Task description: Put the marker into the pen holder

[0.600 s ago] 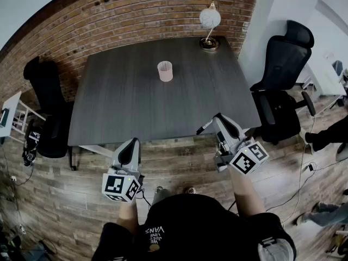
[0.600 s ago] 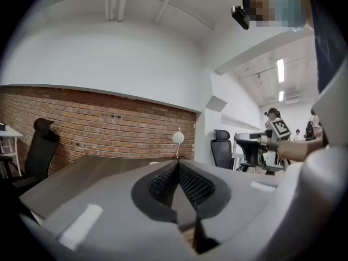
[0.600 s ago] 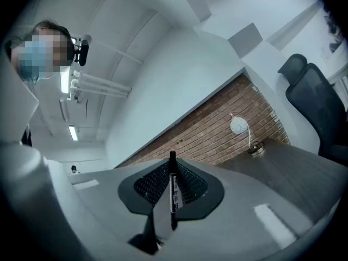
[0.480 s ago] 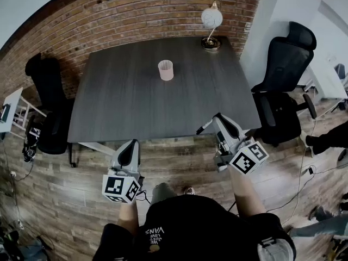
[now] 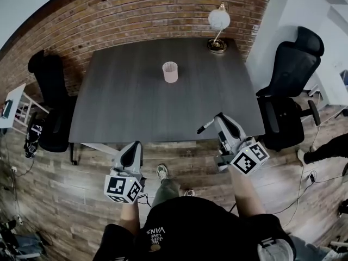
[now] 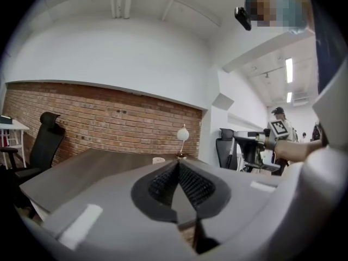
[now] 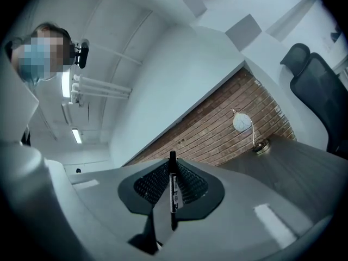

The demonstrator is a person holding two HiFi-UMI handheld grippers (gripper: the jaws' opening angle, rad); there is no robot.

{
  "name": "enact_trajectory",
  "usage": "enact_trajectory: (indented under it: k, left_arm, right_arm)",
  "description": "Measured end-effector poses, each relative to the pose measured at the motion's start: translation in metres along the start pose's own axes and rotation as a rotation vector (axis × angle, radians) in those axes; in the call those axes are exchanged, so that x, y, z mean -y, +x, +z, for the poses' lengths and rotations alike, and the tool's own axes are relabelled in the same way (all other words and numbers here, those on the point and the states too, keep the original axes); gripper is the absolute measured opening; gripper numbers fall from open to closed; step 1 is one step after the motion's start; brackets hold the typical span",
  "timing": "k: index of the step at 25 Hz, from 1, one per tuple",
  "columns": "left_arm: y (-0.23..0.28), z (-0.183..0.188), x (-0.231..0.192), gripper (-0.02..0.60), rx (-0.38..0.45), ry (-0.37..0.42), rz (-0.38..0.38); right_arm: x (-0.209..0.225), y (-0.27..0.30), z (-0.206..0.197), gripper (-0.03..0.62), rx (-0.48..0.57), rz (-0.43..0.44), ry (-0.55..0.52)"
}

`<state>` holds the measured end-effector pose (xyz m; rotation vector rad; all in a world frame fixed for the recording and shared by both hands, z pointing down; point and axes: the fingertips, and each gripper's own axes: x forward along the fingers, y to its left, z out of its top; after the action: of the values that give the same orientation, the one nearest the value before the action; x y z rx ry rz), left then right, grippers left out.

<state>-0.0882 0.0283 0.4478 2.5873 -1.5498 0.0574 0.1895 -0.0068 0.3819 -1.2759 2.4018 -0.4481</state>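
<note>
At the near edge of the table [image 5: 136, 102], short of the dark top, the right gripper [image 5: 219, 122] had its jaws closed on the marker [image 5: 205, 128], pinching the black barrel near its middle. The marker's long axis ran crosswise to the jaws: in the right gripper view it stood upright between the ribbed pads, while from the head view one end poked out to the left of the jaw tips. The pen holder [image 5: 170, 72], a pale cup standing upright with its mouth open, sat well apart from it, far across the table and ahead-left of those jaws, with bare table top between them. The left gripper [image 5: 132, 150] hung low by the table's front edge, its jaws pressed together on nothing. Neither gripper was clearly the nearer to the cup, but only the right carried the marker, so the reach would likely fall to it: forward and leftward, with the barrel brought end-down over the cup's mouth. A lamp [image 5: 218, 23] stood at the far right corner, clear of that path.
</note>
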Motion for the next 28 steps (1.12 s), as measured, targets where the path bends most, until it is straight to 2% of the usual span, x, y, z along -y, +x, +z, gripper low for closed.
enact_trajectory:
  k: [6,19,28]
  left_arm:
    - [0.038,0.004,-0.025,0.054,0.002,-0.009,-0.045]
    - [0.122,0.015,-0.122,0.054,-0.029,-0.030,-0.140]
    - [0.163,0.015,-0.172,0.054,-0.061,-0.021,-0.234]
  right_arm:
    - [0.011,0.036,0.000,0.038,0.008,-0.027,-0.003]
    - [0.032,0.151,-0.013,0.038,0.027,-0.118,-0.009]
    - [0.044,0.218,-0.014,0.038,0.039,-0.179,-0.075]
